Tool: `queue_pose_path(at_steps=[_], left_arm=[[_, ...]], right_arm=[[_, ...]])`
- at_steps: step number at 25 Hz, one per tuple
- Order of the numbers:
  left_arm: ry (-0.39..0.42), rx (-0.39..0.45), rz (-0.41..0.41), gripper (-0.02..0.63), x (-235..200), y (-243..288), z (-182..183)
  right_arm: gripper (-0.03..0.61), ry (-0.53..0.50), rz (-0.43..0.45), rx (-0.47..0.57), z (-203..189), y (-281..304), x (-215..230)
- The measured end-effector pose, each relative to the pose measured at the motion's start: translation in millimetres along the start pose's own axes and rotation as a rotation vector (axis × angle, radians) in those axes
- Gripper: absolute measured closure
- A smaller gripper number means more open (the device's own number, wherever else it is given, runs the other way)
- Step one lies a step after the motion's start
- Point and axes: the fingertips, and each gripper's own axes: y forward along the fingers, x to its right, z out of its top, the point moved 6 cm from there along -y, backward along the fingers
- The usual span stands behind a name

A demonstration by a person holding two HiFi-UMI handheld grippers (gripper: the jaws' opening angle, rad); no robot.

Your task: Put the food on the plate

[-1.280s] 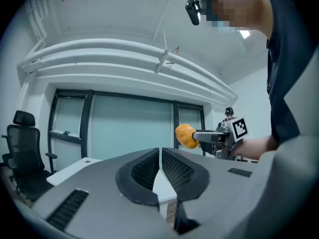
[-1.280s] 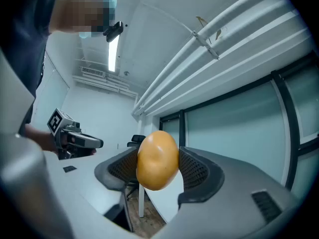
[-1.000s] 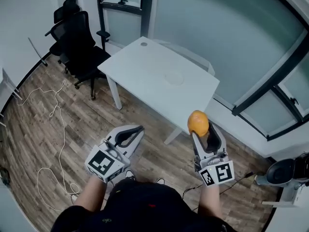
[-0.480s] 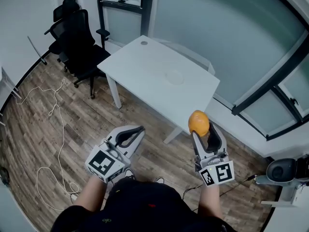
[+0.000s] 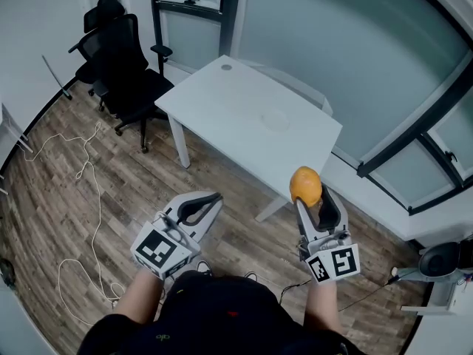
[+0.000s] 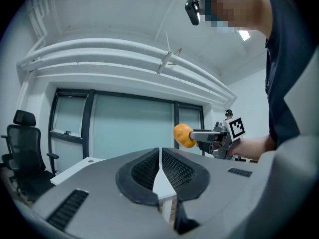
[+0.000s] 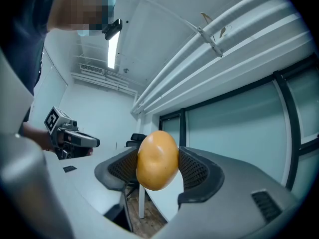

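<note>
An orange, roundish piece of food is clamped between the jaws of my right gripper, held in the air above the wooden floor, short of the white table. In the right gripper view the food fills the gap between both pads. A faint white plate lies on the table's far right part. My left gripper hovers at the lower left with its jaws shut and nothing in them. From the left gripper view the food shows off to the right.
Black office chairs stand at the table's left. A thin white cable trails over the floor at left. Glass partition walls run behind the table. A grey device sits at the right edge. A small round grommet marks the table's far corner.
The table has slid slightly right and down in the head view. Both grippers keep their pose, and the food stays in the right one.
</note>
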Motion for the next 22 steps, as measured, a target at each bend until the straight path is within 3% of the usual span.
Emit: queue_pose_path(at_steps=[11,22], left_arm=[[-0.027,0.001,-0.022,0.578,-53,-32,-21],[-0.056,-0.044,-0.011,0.578,-88,21,-33]], right_arm=[[0.304,-0.018,-0.011,-0.023,-8,33,-50],[0.304,0.038,-0.015,-0.043,-38,76,-1]])
